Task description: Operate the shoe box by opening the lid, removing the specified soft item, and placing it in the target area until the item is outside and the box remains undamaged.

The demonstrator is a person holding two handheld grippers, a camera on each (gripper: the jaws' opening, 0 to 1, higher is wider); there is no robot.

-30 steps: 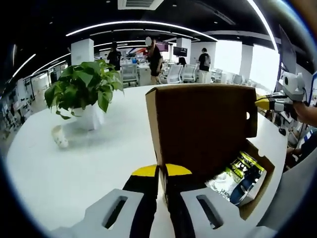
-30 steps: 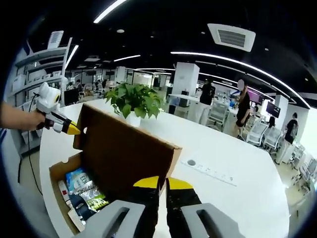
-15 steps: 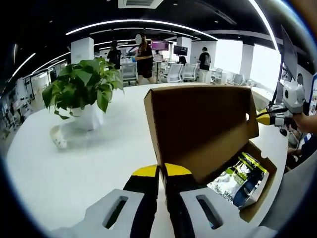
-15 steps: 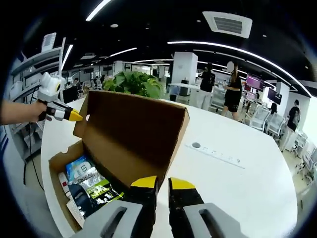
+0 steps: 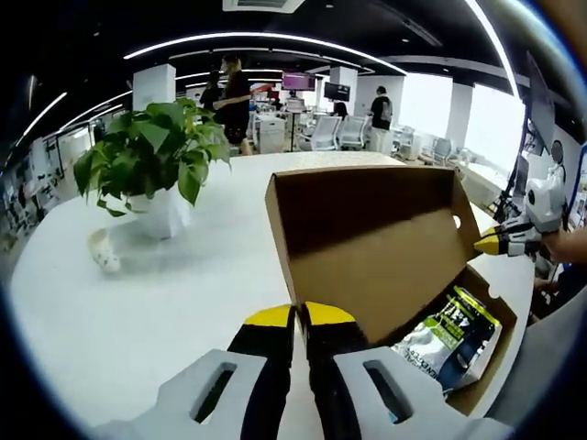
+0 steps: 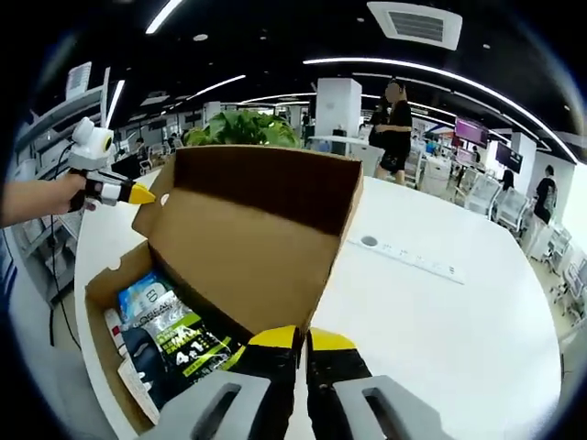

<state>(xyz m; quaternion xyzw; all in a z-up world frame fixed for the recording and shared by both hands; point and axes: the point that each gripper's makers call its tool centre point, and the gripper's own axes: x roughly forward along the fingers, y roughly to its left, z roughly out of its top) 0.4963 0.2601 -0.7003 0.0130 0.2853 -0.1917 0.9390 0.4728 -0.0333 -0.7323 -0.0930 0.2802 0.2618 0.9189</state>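
Shoe box (image 6: 234, 247) lid pinched at both corners by tools (image 5: 300, 316) (image 6: 295, 337) (soft packet (image 6: 179, 335) inside).

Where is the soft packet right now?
The soft packet lies inside the open shoe box, below the raised lid. In the right gripper view it sits lower left; in the left gripper view, lower right.

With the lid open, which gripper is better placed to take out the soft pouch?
Probably the right gripper: the green-and-silver soft pouch lies just beside its jaws, while the left gripper sits farther off, at the brown cardboard lid's other corner.
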